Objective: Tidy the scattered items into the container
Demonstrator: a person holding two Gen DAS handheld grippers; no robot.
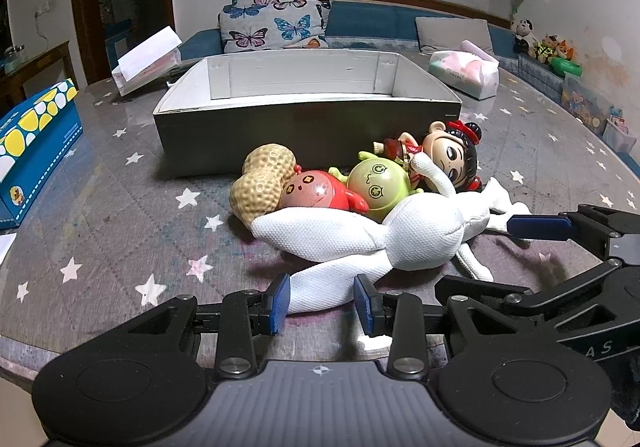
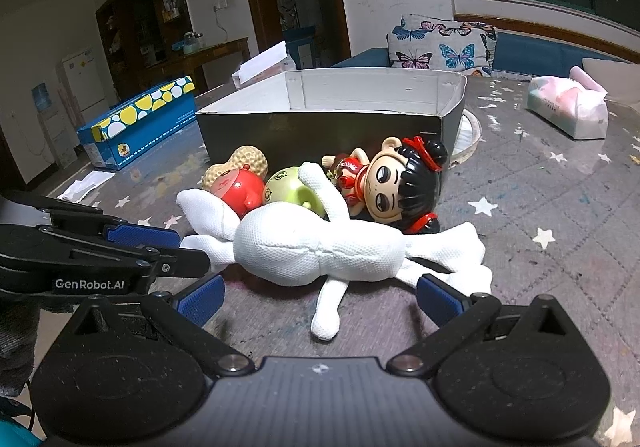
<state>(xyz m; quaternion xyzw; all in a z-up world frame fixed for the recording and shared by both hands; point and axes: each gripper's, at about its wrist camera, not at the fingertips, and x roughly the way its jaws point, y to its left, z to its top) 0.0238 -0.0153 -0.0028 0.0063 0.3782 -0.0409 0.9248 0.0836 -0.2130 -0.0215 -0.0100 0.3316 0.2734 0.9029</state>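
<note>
Straddling a limb of the white plush doll (image 1: pixel 420 235), left gripper (image 1: pixel 322 303) unclosed (soft, light; pinch limb); right gripper (image 2: pixel 320 293) spread wide.

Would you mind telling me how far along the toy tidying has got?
Nothing looks done: the visible part of the white-lined cardboard box holds no toys. In hand: the left gripper straddles a limb of the white mesh plush doll, jaws apart; the right gripper is open. Peanut toy, red figure, green figure and black-haired doll remain outside.

Matt woven-cloth white doll (image 1: pixel 420 235), glossy plastic figurine (image 1: pixel 448 159), matt cardboard box (image 1: pixel 304 127).
</note>
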